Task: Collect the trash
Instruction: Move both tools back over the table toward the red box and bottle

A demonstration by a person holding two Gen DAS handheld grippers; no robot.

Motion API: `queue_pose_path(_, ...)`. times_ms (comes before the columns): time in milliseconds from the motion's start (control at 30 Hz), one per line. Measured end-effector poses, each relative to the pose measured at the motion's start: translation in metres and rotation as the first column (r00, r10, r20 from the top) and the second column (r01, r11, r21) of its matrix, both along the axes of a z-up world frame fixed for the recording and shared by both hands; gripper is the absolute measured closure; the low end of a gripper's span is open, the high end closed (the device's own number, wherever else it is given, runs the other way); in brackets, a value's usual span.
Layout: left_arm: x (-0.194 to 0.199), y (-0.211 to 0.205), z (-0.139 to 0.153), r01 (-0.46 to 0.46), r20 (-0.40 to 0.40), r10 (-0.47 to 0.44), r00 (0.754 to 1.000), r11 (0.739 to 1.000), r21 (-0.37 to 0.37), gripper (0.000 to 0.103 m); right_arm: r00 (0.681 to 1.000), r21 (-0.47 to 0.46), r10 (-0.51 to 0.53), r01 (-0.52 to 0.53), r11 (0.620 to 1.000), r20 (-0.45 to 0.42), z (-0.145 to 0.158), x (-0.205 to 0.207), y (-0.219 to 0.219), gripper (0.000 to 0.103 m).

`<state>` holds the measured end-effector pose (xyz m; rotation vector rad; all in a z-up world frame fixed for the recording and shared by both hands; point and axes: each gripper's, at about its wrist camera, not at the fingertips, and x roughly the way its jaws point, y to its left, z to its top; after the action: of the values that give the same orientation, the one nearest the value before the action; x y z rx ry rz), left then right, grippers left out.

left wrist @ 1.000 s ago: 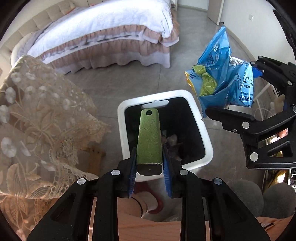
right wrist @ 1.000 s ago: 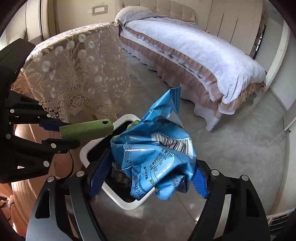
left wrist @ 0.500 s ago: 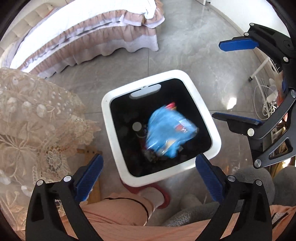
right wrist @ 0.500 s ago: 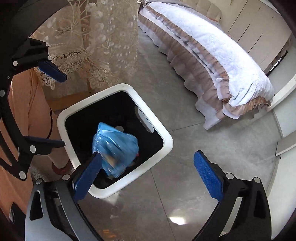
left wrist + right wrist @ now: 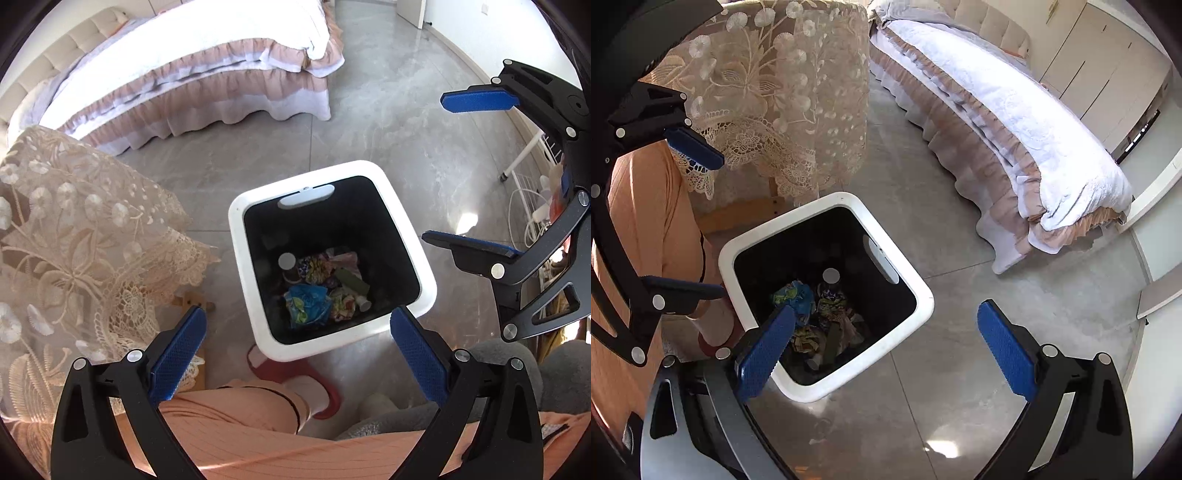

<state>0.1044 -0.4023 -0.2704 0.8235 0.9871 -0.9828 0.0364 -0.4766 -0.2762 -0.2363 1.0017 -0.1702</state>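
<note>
Now | both my tongs, left tongs and right tongs, just spread, nothing between | blue wrapper lies inside bin with other trash | drop done, more trash unseen.

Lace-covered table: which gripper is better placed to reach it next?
Left, probably. Both grippers' jaws have just been opening and are empty over the bin; the left gripper is beside the lace-covered table, the right gripper farther off.
</note>
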Motion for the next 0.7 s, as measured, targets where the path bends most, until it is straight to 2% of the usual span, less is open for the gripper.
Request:
queue_pose_path(200,-0.004,0.014,0.022,-0.013,0.044,0.016,0.999,0.999,-0.051,0.005,0.999,-0.037,0.022,-0.020,0.999,0.043,0.020,-0.003,0.014,0.004)
queue_pose_path(367,-0.004,0.036,0.057,-0.052,0.107,0.066,0.992,0.990,-0.128,0.005,0.993,-0.034,0.035,-0.031,0.999,0.117,0.046,-0.002,0.026,0.004)
queue_pose_path(533,0.006,0.069,0.095,-0.129,0.190,0.170,0.967,0.969,-0.211,0.005,0.970,0.047,0.045,-0.058,0.997,0.238,0.088,0.008,0.042,0.004)
queue_pose_path(700,0.025,0.117,0.128,-0.216,0.234,0.290,0.928,0.931,-0.296,0.005,0.945,0.153,0.060,-0.114,0.982,0.321,0.126,0.035,0.065,0.004)
